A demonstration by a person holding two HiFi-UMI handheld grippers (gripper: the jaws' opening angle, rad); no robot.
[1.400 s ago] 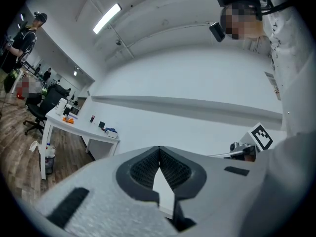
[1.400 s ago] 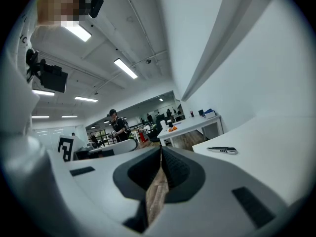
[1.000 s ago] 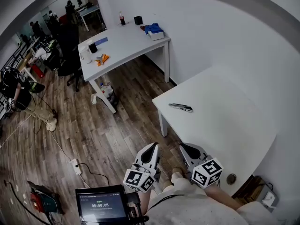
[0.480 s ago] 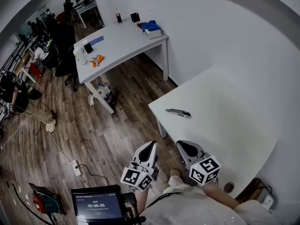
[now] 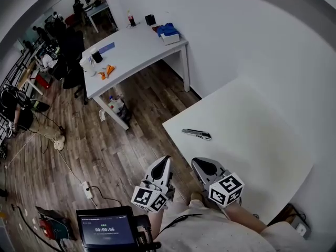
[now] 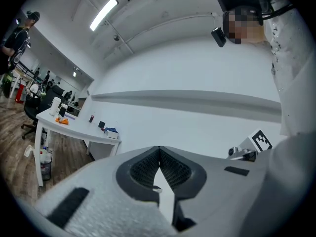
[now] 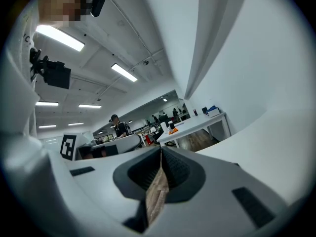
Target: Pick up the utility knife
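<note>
Only the head view shows the knife (image 5: pixel 196 134) whole, lying on the white counter (image 5: pixel 252 140) ahead of both claws. The left claw (image 5: pixel 166 160) and right claw (image 5: pixel 198 163) are pressed together, empty. A screen (image 5: pixel 106 230) reads 00:00:06.

A timer reading 00:00:06 was noted on the dark screen (image 5: pixel 105 230) at the bottom of the head view; the smaller lines on it were not legible. Black-and-white square markers, bearing no letters, were seen on the cubes of the left tongs (image 5: pixel 166 160) and right tongs (image 5: pixel 198 163).
</note>
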